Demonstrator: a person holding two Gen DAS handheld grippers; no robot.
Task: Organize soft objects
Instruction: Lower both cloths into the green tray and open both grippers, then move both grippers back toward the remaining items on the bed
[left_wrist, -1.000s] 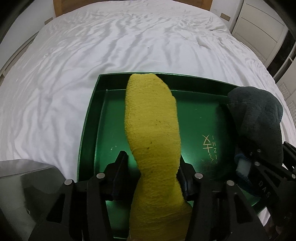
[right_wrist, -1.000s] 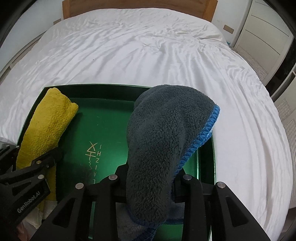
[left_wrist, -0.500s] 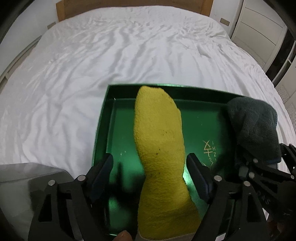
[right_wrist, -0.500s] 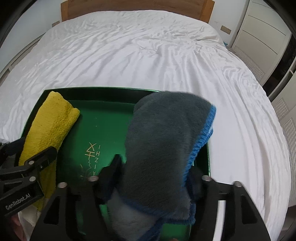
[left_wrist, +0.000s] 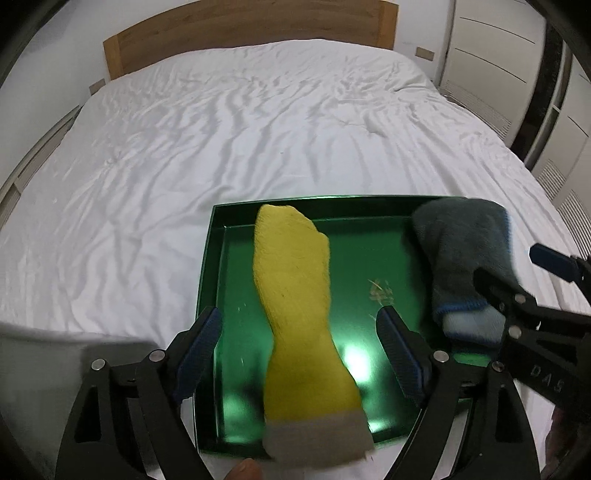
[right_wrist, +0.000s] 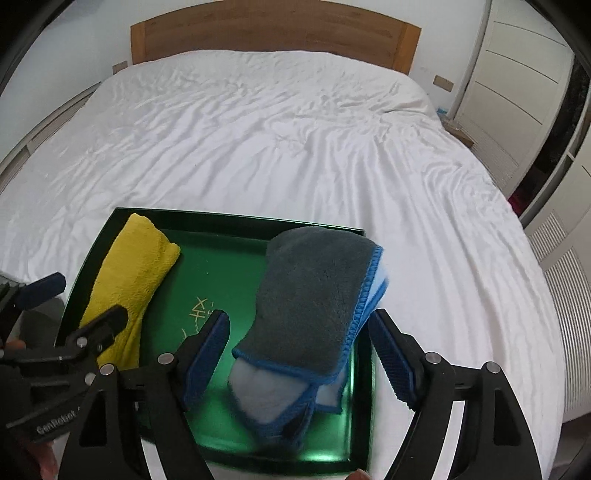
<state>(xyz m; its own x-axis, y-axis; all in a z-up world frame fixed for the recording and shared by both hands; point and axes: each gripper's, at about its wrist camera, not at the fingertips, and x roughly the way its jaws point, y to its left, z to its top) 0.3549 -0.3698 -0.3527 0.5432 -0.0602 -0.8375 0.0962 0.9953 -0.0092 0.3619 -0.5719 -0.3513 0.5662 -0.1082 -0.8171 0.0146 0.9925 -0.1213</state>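
We list first a yellow cloth (left_wrist: 295, 295): terry-like, nubbly weave, rolled into a long tapering bundle with a pale grey band at its near end. It lies lengthwise in the left part of a green tray (left_wrist: 354, 258), a shallow rectangular tray with upright rims and a glossy, mirror-like floor bearing a small gold mark.

Second, a grey cloth (right_wrist: 314, 295): plush, deep-pile fleece with a bright blue stitched edging and a white underside, folded into a thick pad. It rests in the right part of the same tray, its right edge at the tray's right rim.

The left tongs (left_wrist: 301, 347) stand wide apart, jaws having just been opening; the yellow cloth lies between the blue ribbed pads, and we see neither pad touching it. The right tongs (right_wrist: 301, 354) likewise stand wide, having just been opening; the grey cloth lies between their pads, clear of both. Both tongs are black, angular frames with silver rivets.

The two cloths lie well apart, bare green floor between them.

The tray sits on a bed (left_wrist: 221, 147) covered in a rumpled white sheet, near its foot. We note a plain wooden headboard (right_wrist: 273, 37) against a white wall, and white panelled wardrobe doors (right_wrist: 517, 92) to the right.
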